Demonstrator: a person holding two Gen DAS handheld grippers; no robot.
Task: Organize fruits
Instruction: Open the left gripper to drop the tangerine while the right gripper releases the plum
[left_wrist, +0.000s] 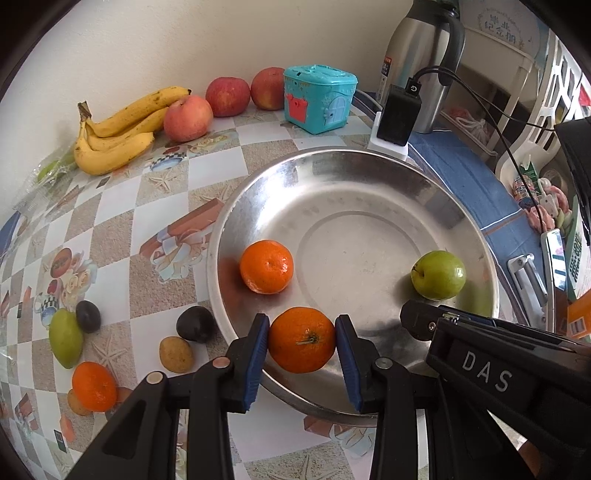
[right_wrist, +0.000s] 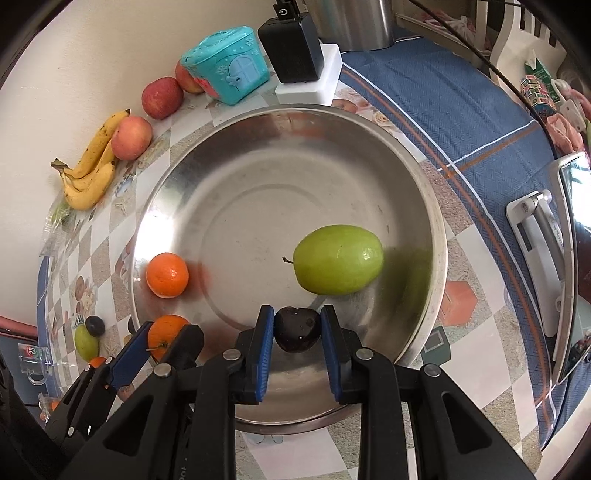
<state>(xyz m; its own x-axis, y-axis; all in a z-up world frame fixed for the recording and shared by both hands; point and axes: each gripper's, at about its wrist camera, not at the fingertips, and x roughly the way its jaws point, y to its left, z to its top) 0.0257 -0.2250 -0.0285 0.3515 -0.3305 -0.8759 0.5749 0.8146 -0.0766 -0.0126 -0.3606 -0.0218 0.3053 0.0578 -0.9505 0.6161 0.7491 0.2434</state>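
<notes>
Partway through, judging by the layout. Metal bowl (left_wrist: 461, 206) already has an orange (left_wrist: 266, 266) at its left and a green fruit (left_wrist: 439, 274) at its right. Two more are about to go in: the left gripper (left_wrist: 301, 345) has its jaws clamped on a second orange (left_wrist: 301, 339) over the bowl's near rim, and the right gripper (right_wrist: 297, 329) has its jaws closed on a dark plum (right_wrist: 297, 328) over the near inside of the bowl. Neither held fruit is let go yet.

Left on the table (left_wrist: 110, 236), near left of the bowl: a dark plum (left_wrist: 195, 324), a smaller dark plum (left_wrist: 88, 316), a green fruit (left_wrist: 65, 343), a brownish fruit (left_wrist: 176, 353), an orange (left_wrist: 94, 386). Far left by the wall: bananas (left_wrist: 118, 133) and three apples (left_wrist: 187, 118). Can't tell whether those belong in the bowl too. So roughly two in, two arriving, a handful still out.
</notes>
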